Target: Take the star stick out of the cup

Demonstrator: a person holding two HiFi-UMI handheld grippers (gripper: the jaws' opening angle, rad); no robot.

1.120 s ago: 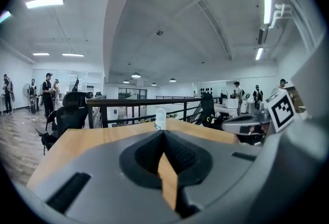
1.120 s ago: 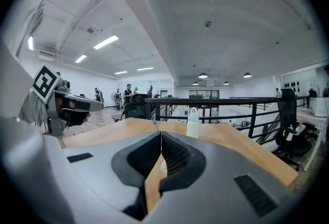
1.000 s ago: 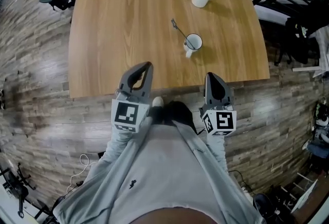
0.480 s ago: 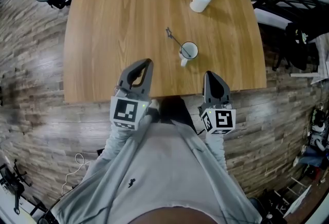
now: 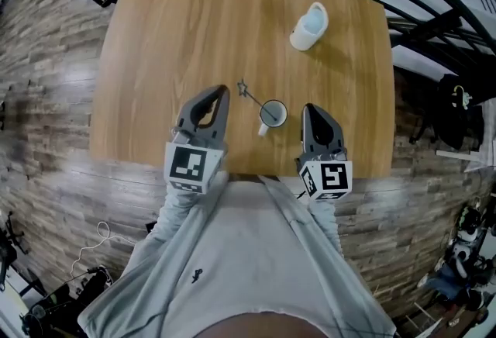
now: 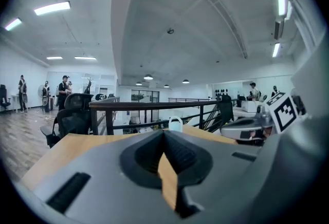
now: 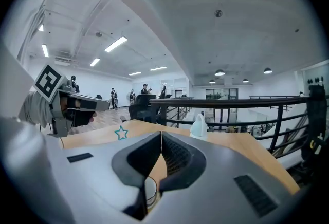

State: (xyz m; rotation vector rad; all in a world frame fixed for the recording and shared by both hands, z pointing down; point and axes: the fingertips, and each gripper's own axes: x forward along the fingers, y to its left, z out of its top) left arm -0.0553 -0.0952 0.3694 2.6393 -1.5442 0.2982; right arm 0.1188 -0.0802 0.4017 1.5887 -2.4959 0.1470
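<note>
Standing upright on the wooden bench (image 5: 155, 34), the white cup (image 5: 272, 113) was seen near the front edge, between the two grippers, with its handle turned toward the person. The star stick (image 5: 246, 91) was not yet taken out. It leaned in the cup over the rim, up and to the left in the head view. Its bluish star end was raised above the bench, just beside the tip of the left gripper (image 5: 220, 90).

The left gripper was held over the bench to the left of the cup, with its jaws pressed together and nothing between them. The right gripper (image 5: 308, 108) was held to the right of the cup, its jaws likewise closed tip to tip and nothing gripped. A part of the cup's rim was glimpsed low behind them in the right gripper view. No contact with the cup or the stick was seen from either gripper.

A white jug (image 5: 310, 25) was set farther back on the bench toward the right, well apart from the cup. A dark railing (image 7: 231, 102) was seen beyond the far edge of the bench. Grey sleeves (image 5: 174, 208) were seen behind both marker cubes.
</note>
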